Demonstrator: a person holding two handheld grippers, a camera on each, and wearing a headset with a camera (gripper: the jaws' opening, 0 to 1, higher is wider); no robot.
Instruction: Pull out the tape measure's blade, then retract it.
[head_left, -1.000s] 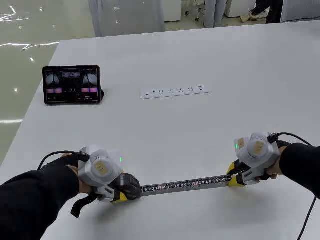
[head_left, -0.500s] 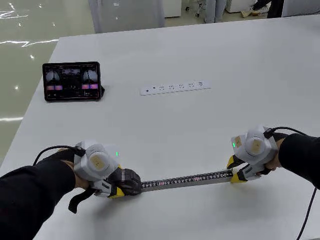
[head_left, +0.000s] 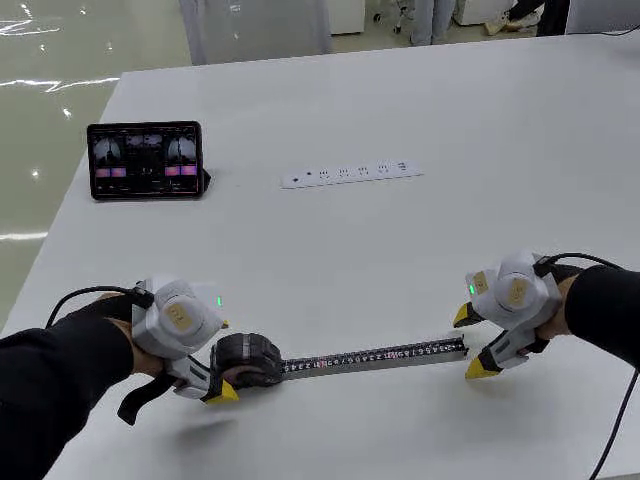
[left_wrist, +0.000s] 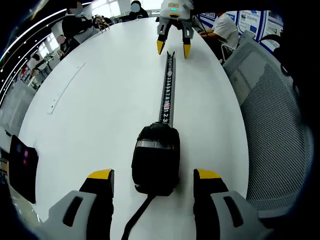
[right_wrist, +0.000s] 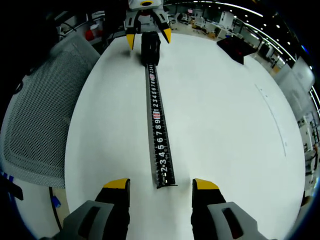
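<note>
The black tape measure case (head_left: 247, 358) lies on the white table (head_left: 400, 240), near the front edge. Its blade (head_left: 375, 356) stretches flat to the right across the tabletop. My left gripper (head_left: 228, 365) is open, its yellow tips either side of the case (left_wrist: 156, 157) without pinching it. My right gripper (head_left: 470, 343) is open too, and the blade's hooked end (right_wrist: 165, 183) lies loose between its tips. The blade (left_wrist: 167, 87) runs off toward the right gripper (left_wrist: 172, 47) in the left gripper view. From the other end, the numbered blade (right_wrist: 156, 120) leads to the case (right_wrist: 150, 47) and the left gripper (right_wrist: 148, 36).
A tablet (head_left: 146, 160) with a lit screen stands at the back left. A white power strip (head_left: 350, 175) lies mid-table. A grey mesh chair (left_wrist: 270, 100) sits just off the table's near edge. Cables trail from both grippers.
Both grippers have opened: the left has let go of the case and the right has let go of the blade's end. The blade stays pulled out on the table.
</note>
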